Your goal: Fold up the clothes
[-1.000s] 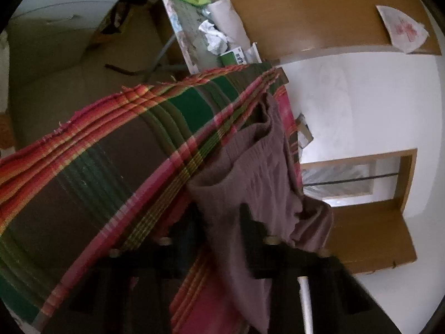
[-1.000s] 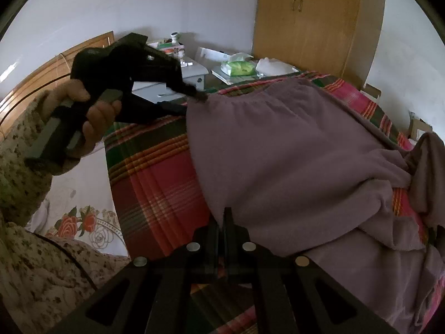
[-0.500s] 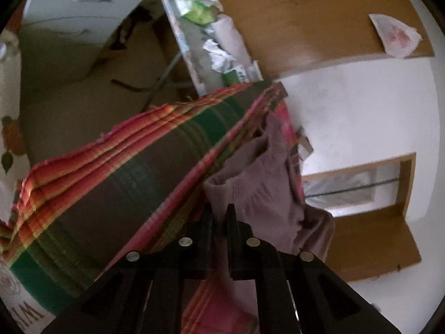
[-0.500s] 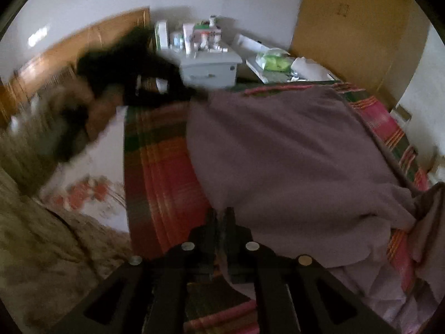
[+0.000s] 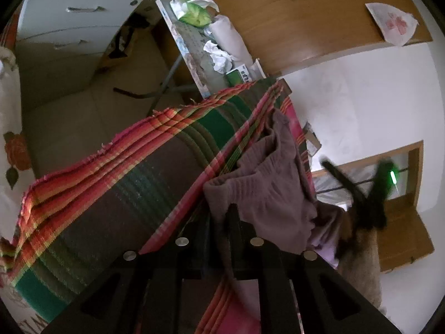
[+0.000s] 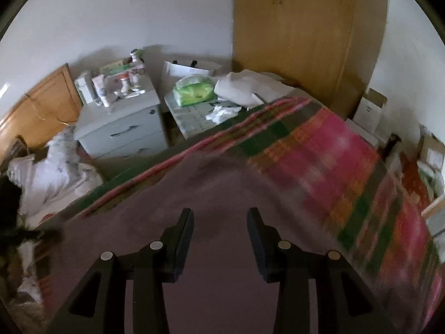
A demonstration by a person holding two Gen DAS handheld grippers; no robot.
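Plaid bedspread [image 6: 333, 167] bears mauve garment [image 5: 264, 172]; right hand-held gripper [image 6: 219, 239] spread.

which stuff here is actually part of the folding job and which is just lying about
Part of the job:
- mauve garment
- plaid blanket it lies on
- left gripper, shut on the garment's edge
- right gripper, open above the garment

Just lying about:
- green tissue pack
- crumpled tissues
- grey drawer unit
- bottles
- wardrobe

Far left: grey drawer unit [image 6: 122, 130] with bottles on top. Beside it, green tissue pack [image 6: 193, 92] on small surface [image 6: 192, 118]. Wooden wardrobe [image 6: 300, 36] far right.
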